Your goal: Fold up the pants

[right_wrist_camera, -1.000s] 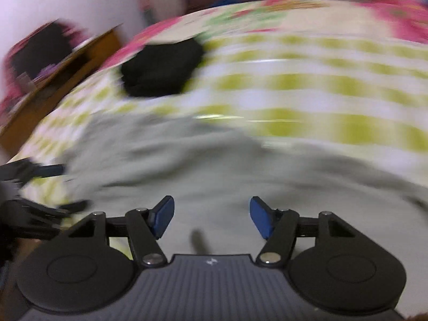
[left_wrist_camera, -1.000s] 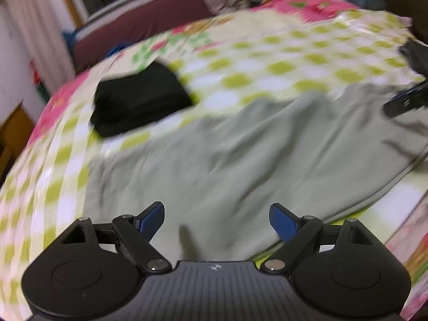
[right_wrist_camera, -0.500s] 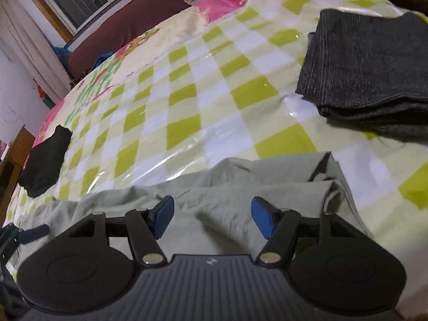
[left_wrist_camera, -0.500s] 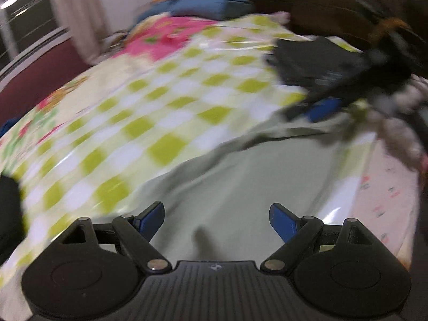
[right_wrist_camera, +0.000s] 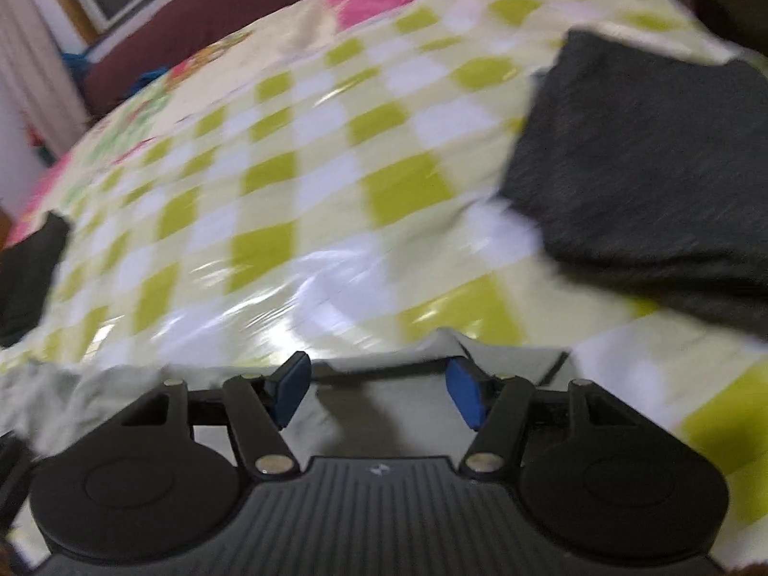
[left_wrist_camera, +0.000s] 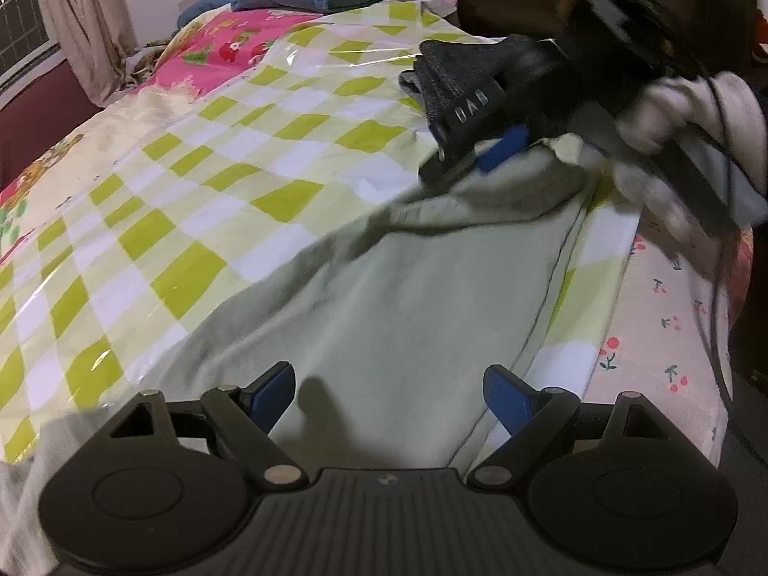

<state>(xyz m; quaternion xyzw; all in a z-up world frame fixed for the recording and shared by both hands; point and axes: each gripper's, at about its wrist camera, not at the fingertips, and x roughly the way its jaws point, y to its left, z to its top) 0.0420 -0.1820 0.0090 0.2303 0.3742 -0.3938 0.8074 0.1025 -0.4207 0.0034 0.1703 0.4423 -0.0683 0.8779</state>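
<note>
We had the pale green pants [left_wrist_camera: 413, 317] spread flat on the checked bed cover [left_wrist_camera: 201, 153], running from just under our left gripper [left_wrist_camera: 389, 396] away toward our right gripper [left_wrist_camera: 480, 153], which showed at the far upper right of that view. The left gripper's jaws stood wide apart over the cloth with nothing between the pads; a dark seam line ran just inside its right-hand finger.

In the right wrist view the right gripper [right_wrist_camera: 379, 396] sat at the pants' [right_wrist_camera: 398, 408] far edge, its jaws closing, the hem lying between the fingers but not visibly pinched.

The risks, as we judged them: closing so near the edge could catch only the top layer, or nip the glossy cover underneath along with it, so a lift would drag the bedding or open the leg unevenly. With the left gripper empty, one-sided pulling could skew the fold. The folded dark grey garment [right_wrist_camera: 648, 168] lay just beyond and to the right of the right gripper, and a wide swing could knock it.

As for writing, we could read raised letters resembling "DAB" on the right gripper's body in the left view; nothing else was legible.
</note>
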